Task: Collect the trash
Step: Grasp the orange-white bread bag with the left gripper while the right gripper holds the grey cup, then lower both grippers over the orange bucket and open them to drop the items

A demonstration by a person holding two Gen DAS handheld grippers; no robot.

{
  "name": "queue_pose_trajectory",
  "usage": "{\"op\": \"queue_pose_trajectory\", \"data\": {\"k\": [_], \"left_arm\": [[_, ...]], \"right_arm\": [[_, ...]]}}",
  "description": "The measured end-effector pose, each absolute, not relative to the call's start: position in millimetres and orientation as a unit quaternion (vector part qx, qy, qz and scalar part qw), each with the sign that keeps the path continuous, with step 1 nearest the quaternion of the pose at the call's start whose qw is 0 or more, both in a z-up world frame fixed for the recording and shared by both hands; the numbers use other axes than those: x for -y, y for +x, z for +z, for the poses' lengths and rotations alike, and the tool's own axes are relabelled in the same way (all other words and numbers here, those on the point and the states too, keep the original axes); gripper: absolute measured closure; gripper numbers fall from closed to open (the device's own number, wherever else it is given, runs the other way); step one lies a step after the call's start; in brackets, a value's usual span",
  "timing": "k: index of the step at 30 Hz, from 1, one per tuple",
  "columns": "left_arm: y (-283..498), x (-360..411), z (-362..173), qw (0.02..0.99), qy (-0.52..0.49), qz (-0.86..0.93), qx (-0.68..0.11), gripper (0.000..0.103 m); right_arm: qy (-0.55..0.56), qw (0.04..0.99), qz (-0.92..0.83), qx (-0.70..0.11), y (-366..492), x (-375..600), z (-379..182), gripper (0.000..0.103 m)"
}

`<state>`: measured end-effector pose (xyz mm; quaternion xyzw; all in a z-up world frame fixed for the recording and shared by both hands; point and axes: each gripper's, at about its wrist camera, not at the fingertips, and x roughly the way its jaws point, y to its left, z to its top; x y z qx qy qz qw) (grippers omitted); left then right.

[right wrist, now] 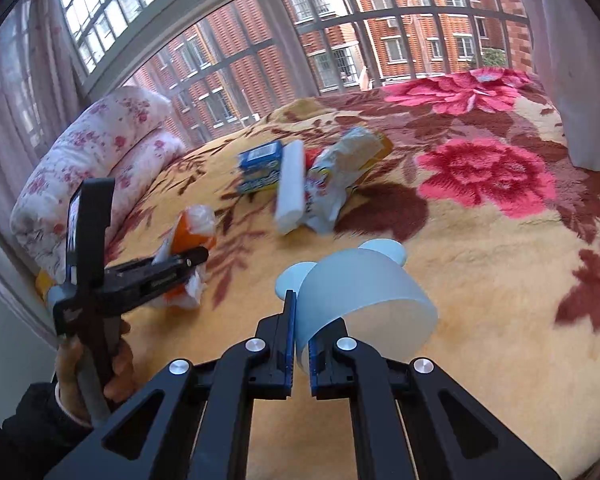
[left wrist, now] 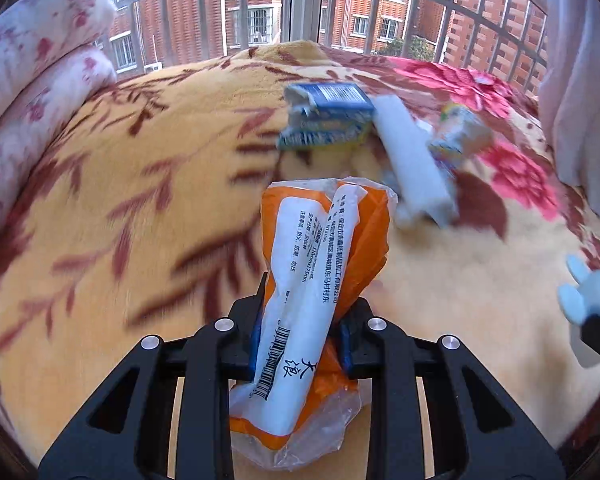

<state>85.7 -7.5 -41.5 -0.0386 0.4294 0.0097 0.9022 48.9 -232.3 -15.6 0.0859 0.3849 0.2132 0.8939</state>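
Right now the crinkled orange-and-white plastic wrapper (left wrist: pixel 311 280) sits pinched in the left tongs (left wrist: pixel 300 340) above the floral fleece bed (left wrist: pixel 120 200). Right tongs (right wrist: pixel 300 344) clamp the rim of a pale blue translucent cup (right wrist: pixel 359 292). Farther off lie a blue carton (right wrist: pixel 260 166), a white roll (right wrist: pixel 291 186) and a crumpled packet (right wrist: pixel 339 172).

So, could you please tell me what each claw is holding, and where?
Left claw: crinkled orange-and-white plastic wrapper, gripped at its lower middle. Right claw: pale blue eared plastic bin, pinched by its rim.
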Motion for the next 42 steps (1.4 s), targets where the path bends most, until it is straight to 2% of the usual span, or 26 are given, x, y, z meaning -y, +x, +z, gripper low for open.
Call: {"op": "queue_pose_trajectory", "data": {"k": [9, 17, 25, 42], "left_arm": [[-13.1, 23.3, -40.9, 0.904, -0.040, 0.015, -0.426, 0.077], [-87.5, 23.2, -50.1, 0.898, -0.067, 0.026, -0.434, 0.077], [-147.4, 25.9, -66.8, 0.891, -0.052, 0.002, -0.451, 0.077], [-142.6, 30.4, -171.9, 0.820, -0.045, -0.018, -0.571, 0.076]], "right_arm": [[0.051, 0.889, 0.239, -0.388, -26.8, 216.5, -16.5, 0.098], [0.023, 0.879, 0.253, -0.403, -88.9, 211.8, -33.7, 0.098], [0.008, 0.856, 0.278, -0.436, -139.9, 209.2, -59.0, 0.098], [-0.014, 0.777, 0.272, -0.567, -141.6, 193.4, -153.4, 0.098]]}}
